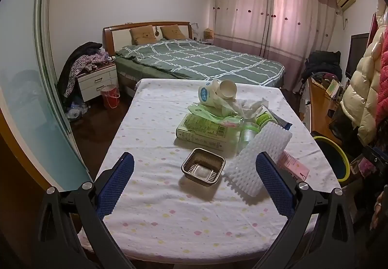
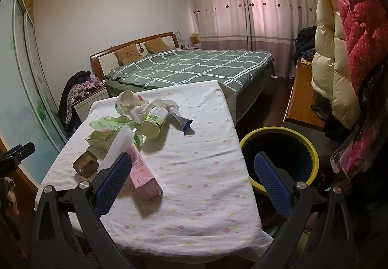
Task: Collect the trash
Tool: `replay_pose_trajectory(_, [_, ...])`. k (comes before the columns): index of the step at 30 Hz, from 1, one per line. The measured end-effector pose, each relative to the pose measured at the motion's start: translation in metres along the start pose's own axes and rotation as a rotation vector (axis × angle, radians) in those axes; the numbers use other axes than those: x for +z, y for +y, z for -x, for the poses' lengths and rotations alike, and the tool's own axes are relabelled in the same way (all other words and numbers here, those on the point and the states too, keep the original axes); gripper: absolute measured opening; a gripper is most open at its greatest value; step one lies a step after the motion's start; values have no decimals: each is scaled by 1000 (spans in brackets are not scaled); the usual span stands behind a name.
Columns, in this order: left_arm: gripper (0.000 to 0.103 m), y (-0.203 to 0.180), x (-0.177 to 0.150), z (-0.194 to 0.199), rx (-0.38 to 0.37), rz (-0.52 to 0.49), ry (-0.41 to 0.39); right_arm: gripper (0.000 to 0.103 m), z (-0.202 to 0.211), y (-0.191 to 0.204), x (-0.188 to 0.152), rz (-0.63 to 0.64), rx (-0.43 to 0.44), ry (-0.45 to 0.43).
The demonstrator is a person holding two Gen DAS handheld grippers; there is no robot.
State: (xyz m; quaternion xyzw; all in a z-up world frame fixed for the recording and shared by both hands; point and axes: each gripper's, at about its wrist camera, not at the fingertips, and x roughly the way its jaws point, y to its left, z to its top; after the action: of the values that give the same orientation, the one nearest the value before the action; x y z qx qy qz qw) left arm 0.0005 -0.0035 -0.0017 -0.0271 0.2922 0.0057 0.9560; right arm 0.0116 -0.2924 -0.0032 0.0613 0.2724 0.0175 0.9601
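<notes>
Left wrist view first: the left gripper [image 1: 194, 181] hangs above the near part of the table [image 1: 150, 220], tilted down, its blue pads wide apart with nothing between them. Closest ahead, roughly on the line between the pads, sits a small foil tray [image 1: 203, 169], open side up. Just right of it a white bristly foam sheet [image 1: 257, 159] leans against the right pad's side of the view, partly hiding a pink carton [image 1: 294, 167]. Beyond lie a green box [image 1: 206, 131], a crumpled tissue [image 1: 249, 105] and tipped paper cups [image 1: 218, 93].

From the right wrist view, the right gripper [image 2: 192, 180] also stands fully open and empty. The pink carton [image 2: 144, 176] lies just beside its left pad, not between the pads; a yellow-rimmed bin [image 2: 312, 147] stands on the floor beside the table, behind the right pad. Farther off, a cup [image 2: 154, 121] lies on its side near a tube [image 2: 180, 118].

My judgement: collecting has yet to begin, so take the nearest piece first. The tray is thin and will crush, so close gently across opposite rims, centred. For the carton, shift left until it sits between the pads, grip its narrow faces, then carry it right to the bin.
</notes>
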Motion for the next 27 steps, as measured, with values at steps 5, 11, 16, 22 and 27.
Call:
replay_pose_trajectory(5, [99, -1, -4, 3, -3, 1, 4, 97, -4, -3, -1, -8, 5, 6])
replay_pose_trajectory(11, [99, -2, -5, -4, -10, -6, 15, 97, -4, -2, -3, -12, 5, 7])
replay_pose_trajectory(16, [99, -2, -5, -5, -9, -5, 16, 97, -5, -3, -3, -13, 6, 9])
replay_pose_trajectory(22, [99, -2, -4, -7, -11, -4, 23, 97, -5, -3, -2, -13, 6, 10])
replay_pose_trajectory(27, [99, -3, -4, -7, -10, -4, 23, 97, -5, -4, -2, -14, 6, 10])
